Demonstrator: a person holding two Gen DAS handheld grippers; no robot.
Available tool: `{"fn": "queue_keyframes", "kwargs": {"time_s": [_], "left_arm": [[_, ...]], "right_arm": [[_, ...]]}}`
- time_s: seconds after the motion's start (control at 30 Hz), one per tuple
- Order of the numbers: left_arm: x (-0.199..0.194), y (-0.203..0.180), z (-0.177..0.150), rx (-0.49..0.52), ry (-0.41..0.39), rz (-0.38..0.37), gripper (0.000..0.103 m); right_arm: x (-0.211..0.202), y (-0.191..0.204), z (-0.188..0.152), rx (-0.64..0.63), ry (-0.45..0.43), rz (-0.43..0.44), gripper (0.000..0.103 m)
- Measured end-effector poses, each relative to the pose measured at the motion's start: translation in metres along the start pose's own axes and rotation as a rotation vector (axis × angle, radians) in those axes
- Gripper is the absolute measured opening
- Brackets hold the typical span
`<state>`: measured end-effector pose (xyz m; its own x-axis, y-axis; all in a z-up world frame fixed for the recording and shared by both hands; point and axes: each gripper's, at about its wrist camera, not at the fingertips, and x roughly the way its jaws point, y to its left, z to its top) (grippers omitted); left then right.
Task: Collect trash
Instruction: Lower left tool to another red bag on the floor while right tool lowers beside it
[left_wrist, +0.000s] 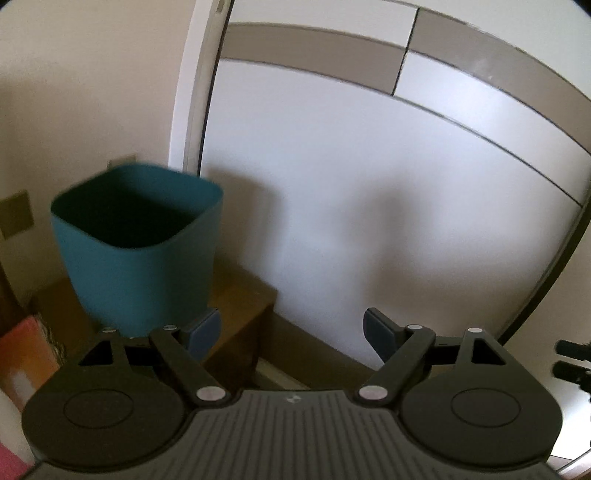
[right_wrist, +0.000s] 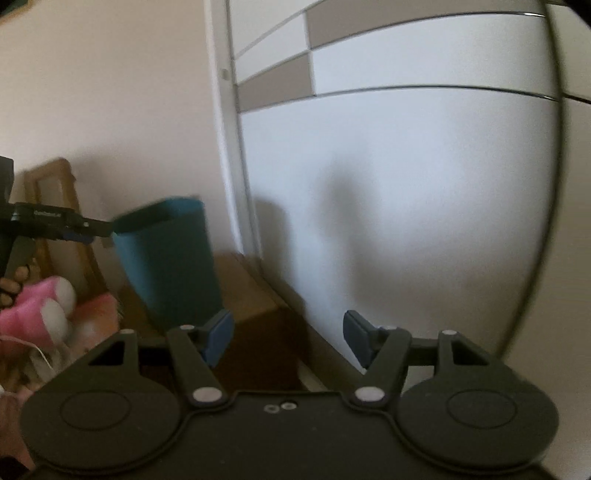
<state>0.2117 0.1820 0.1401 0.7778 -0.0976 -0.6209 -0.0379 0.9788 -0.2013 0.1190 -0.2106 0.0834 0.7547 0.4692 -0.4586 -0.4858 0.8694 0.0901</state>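
A teal waste bin (left_wrist: 140, 258) stands upright on a brown wooden ledge (left_wrist: 240, 310) against the wall, left of centre in the left wrist view. Its inside is dark and I cannot make out any contents. My left gripper (left_wrist: 291, 332) is open with nothing between its blue pads; its left pad sits just in front of the bin's lower right corner. The right wrist view shows the same bin (right_wrist: 170, 258), blurred, ahead and to the left of my right gripper (right_wrist: 288, 336), which is open and empty. There my left gripper (right_wrist: 92, 230) reaches in from the left, beside the bin's rim.
A white wardrobe door (left_wrist: 369, 184) with taupe bands fills the right of both views. A hand (right_wrist: 11, 284) holds the left gripper's handle. Below it lie a pink and white fluffy thing (right_wrist: 40, 314) and an orange box (left_wrist: 26, 350). A wooden frame (right_wrist: 55, 192) leans on the wall.
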Motion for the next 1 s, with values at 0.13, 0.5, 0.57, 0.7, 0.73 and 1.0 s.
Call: {"fn": "queue_keyframes", "kwargs": {"time_s": [0.13,0.5,0.57,0.7,0.73,1.0], "left_arm": [[0.004,0.002,-0.009,-0.001,0.005,0.002,0.084],[0.047,-0.002,-0.069,-0.016,0.12,0.007,0.084],[0.061,0.0,-0.083,-0.029,0.155,0.017,0.084],[0.097,0.009,-0.114,-0.058,0.242,0.033,0.084],[0.107,0.011,-0.122,-0.057,0.262,0.042,0.084],[0.208,0.043,-0.186,-0.086,0.428,0.108,0.084]], "right_arm": [[-0.025,-0.036,-0.023,0.113,0.005,-0.069,0.065],[-0.05,-0.073,-0.09,0.252,0.054,-0.166,0.066],[-0.046,-0.071,-0.094,0.245,0.078,-0.164,0.066],[-0.032,-0.067,-0.095,0.225,0.115,-0.151,0.066],[-0.028,-0.067,-0.096,0.223,0.126,-0.147,0.066],[0.01,-0.057,-0.099,0.168,0.256,-0.117,0.066]]}}
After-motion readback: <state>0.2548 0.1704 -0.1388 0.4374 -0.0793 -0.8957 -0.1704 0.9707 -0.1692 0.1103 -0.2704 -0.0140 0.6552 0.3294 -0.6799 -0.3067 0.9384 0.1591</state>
